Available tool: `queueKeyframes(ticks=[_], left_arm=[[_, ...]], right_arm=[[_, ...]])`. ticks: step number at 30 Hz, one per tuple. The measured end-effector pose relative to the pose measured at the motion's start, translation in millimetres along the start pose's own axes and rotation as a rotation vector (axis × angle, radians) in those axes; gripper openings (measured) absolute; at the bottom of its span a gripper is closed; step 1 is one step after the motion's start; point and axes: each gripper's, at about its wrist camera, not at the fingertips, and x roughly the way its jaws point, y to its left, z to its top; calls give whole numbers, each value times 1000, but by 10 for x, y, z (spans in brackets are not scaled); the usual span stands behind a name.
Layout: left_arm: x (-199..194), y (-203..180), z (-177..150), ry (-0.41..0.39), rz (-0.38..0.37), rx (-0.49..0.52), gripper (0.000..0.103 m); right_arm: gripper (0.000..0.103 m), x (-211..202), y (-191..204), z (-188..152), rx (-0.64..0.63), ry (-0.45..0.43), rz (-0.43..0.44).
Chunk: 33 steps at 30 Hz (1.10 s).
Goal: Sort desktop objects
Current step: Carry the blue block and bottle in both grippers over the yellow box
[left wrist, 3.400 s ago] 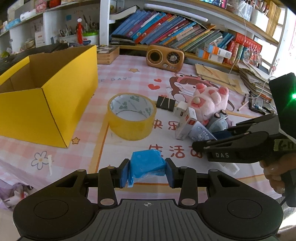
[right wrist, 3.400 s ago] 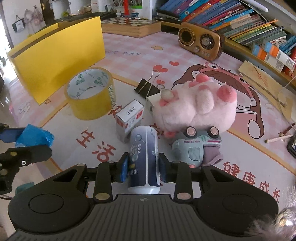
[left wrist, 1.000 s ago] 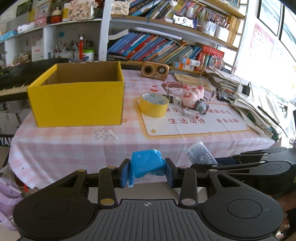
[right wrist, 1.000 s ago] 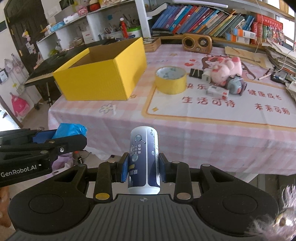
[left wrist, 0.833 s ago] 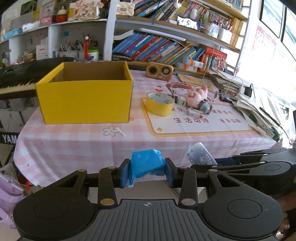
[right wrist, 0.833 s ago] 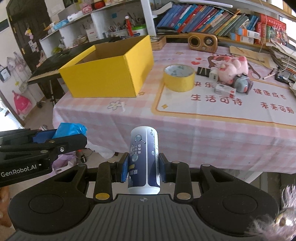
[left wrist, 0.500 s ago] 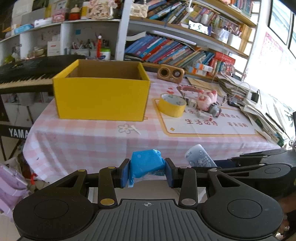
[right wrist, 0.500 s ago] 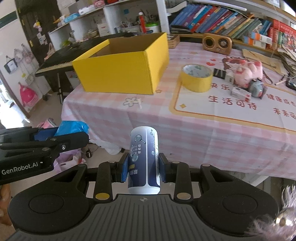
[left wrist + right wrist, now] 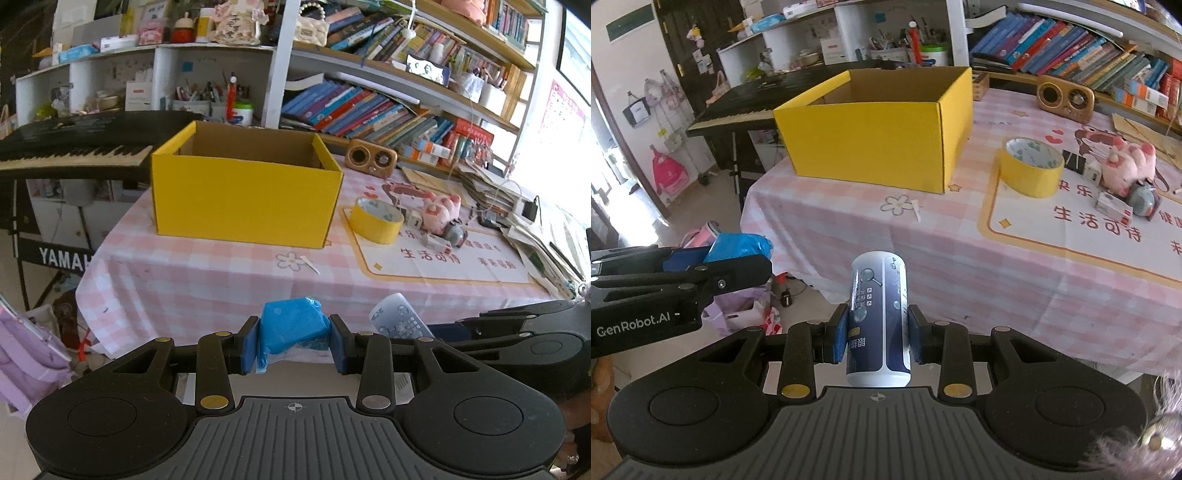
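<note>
On the worktop ahead, a yellow box stands open-topped, tape roll just right of it, plush pig and small bits beyond. Both tools hang off the near edge, well short of that box. Right hand-held gripper is clamped on a blue-and-white can, upright between its pads. Left hand-held gripper squeezes a crumpled blue packet, smallest of the lot.
</note>
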Motion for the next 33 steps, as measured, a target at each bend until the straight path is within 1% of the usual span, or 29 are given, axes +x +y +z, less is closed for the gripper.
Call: queueKeyframes(ticks=[10, 22, 28, 33], left_arm=[[-24, 100, 44, -18, 10, -11, 37], [-9, 144, 109, -30, 23, -15, 37], [68, 137, 169, -31, 23, -12, 37], [181, 157, 263, -27, 23, -13, 37]], right_arm=[[30, 46, 104, 83, -29, -9, 10], [30, 95, 119, 172, -48, -11, 25], [30, 129, 86, 260, -52, -15, 33], [30, 180, 14, 415, -40, -23, 46]])
